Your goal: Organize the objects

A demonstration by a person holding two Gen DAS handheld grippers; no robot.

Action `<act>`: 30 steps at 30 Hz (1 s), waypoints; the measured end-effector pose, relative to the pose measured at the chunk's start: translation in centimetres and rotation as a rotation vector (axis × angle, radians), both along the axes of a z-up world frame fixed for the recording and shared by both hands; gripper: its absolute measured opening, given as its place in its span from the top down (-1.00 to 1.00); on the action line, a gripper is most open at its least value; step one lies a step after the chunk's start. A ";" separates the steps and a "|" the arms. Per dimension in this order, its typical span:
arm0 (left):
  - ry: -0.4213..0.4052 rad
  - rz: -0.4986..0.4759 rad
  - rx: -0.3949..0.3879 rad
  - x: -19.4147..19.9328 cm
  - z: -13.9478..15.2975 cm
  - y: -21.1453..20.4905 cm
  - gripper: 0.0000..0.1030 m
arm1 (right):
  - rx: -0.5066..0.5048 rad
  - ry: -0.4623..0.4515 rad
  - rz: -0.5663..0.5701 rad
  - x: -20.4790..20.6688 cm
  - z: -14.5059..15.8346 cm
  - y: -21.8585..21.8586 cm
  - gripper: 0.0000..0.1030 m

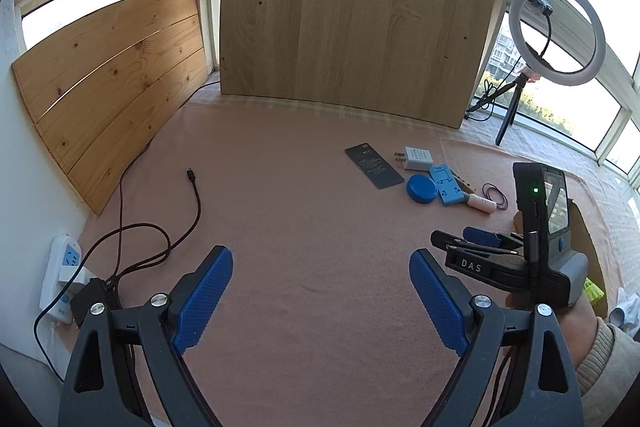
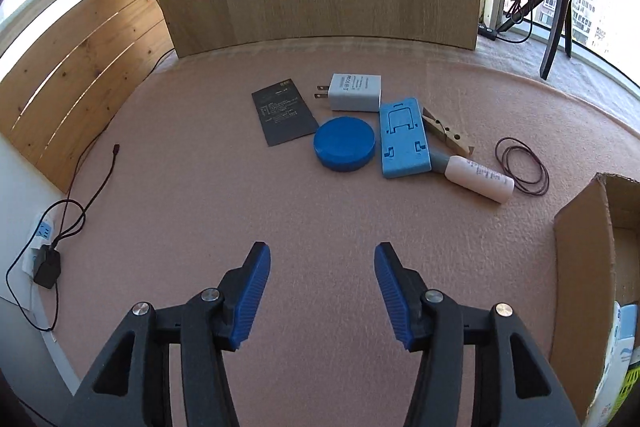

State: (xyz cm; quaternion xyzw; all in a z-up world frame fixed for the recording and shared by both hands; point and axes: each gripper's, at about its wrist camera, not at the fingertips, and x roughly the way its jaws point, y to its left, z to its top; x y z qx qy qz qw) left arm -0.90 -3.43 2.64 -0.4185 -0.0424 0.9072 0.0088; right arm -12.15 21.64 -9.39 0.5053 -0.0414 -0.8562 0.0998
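Note:
Several small items lie clustered on the pink cloth: a dark card [image 2: 283,113], a white charger [image 2: 354,92], a blue round tin [image 2: 345,143], a blue phone stand [image 2: 404,138], a wooden clothespin [image 2: 448,135], a small white bottle [image 2: 478,177] and a thin band loop [image 2: 522,166]. My right gripper [image 2: 322,249] hovers open, short of the tin, with nothing between its fingers. My left gripper [image 1: 320,255] is open over bare cloth, left of the cluster. In its view the right gripper [image 1: 456,239] shows at the right, near the tin [image 1: 421,188].
An open cardboard box [image 2: 580,247] stands at the right edge. A power strip [image 1: 60,275] and a dark cable [image 1: 192,187] lie at the left. Wooden boards [image 1: 352,15] lean along the back. A ring light [image 1: 558,31] on a tripod stands back right.

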 end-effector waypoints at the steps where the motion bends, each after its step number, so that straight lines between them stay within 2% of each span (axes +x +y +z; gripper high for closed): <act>1: -0.005 0.005 -0.003 0.0 -0.2 -0.3 -0.79 | 0.001 -0.011 0.002 -0.6 -0.8 -0.1 0.02; 5: -0.022 0.039 -0.001 -0.2 -0.9 -1.8 -0.79 | 0.041 -0.005 0.006 -2.8 -2.3 -0.5 0.02; 11: -0.032 0.077 -0.006 -0.5 -1.4 -3.5 -0.79 | 0.114 0.043 0.022 -6.5 -2.5 -1.4 0.02; 15: -0.038 0.079 -0.010 -0.6 -1.7 -3.7 -0.79 | 0.115 0.046 0.031 -8.2 -2.6 -1.6 0.02; 18: -0.042 0.078 -0.010 -0.6 -1.8 -3.7 -0.79 | 0.115 0.052 0.047 -8.4 -2.6 -1.9 0.10; 21: -0.047 0.077 -0.007 -0.7 -2.0 -3.5 -0.79 | 0.099 0.047 0.090 -7.0 -2.7 -2.9 0.10; 25: -0.050 0.066 0.002 -1.1 -2.1 -2.9 -0.79 | 0.094 0.040 0.207 -2.3 -2.9 -6.3 0.10; 30: -0.048 0.055 0.006 -1.3 -2.2 -2.4 -0.79 | 0.040 0.006 0.296 3.1 -2.8 -9.4 0.09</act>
